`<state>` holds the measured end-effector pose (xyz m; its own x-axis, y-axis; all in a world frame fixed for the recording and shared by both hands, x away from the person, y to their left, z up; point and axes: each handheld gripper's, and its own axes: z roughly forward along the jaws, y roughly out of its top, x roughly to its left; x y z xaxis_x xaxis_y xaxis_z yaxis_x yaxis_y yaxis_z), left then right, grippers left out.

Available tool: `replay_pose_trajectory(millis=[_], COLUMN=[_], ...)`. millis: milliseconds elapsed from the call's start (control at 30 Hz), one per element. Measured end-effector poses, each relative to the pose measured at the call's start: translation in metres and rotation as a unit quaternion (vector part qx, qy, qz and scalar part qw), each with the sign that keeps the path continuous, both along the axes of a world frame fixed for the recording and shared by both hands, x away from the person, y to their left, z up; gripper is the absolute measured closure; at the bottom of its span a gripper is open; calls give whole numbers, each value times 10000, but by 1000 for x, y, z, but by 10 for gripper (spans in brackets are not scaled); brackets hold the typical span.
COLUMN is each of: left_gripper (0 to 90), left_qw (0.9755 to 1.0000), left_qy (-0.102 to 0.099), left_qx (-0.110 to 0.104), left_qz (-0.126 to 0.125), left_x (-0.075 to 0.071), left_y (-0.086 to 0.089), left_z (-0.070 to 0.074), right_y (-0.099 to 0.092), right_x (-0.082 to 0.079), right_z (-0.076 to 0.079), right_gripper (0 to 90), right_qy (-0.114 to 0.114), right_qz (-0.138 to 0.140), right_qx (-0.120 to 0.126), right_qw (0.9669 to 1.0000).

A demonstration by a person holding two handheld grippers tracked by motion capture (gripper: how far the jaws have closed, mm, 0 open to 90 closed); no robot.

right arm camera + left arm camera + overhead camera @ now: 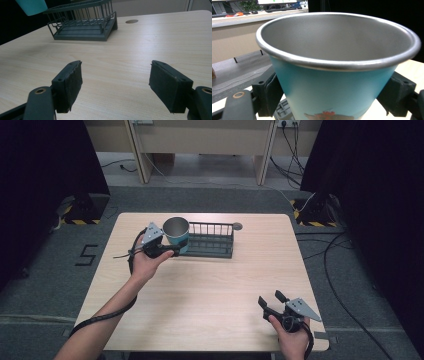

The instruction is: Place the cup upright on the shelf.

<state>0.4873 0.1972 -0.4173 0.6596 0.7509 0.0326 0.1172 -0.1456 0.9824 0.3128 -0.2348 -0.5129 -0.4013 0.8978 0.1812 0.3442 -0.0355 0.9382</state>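
Cup held at rack's left end.
Left gripper (172,251) clamps the teal cup (177,233), upright, at 11 o'clock on the table (210,290); right gripper (270,301), jaws apart, rests at 5 o'clock, well clear of the rack (212,241).

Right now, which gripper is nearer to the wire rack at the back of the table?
Left. The left gripper holds the teal cup up at the wire rack's left end. The right gripper sits open near the table's front right corner, well short of it.
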Motion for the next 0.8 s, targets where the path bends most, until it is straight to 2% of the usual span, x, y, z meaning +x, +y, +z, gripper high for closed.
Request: replay_pose_trajectory(millis=[800], left_gripper=[167], left_qw=[9999], left_qy=[61], left_qx=[37], left_qz=[148], left_x=[27], left_y=[-19], left_z=[0], right_y=[-1], right_x=[0], right_z=[0], right_gripper=[271], right_qy=[2], right_qz=[13], right_qx=[22], right_qw=[10000])
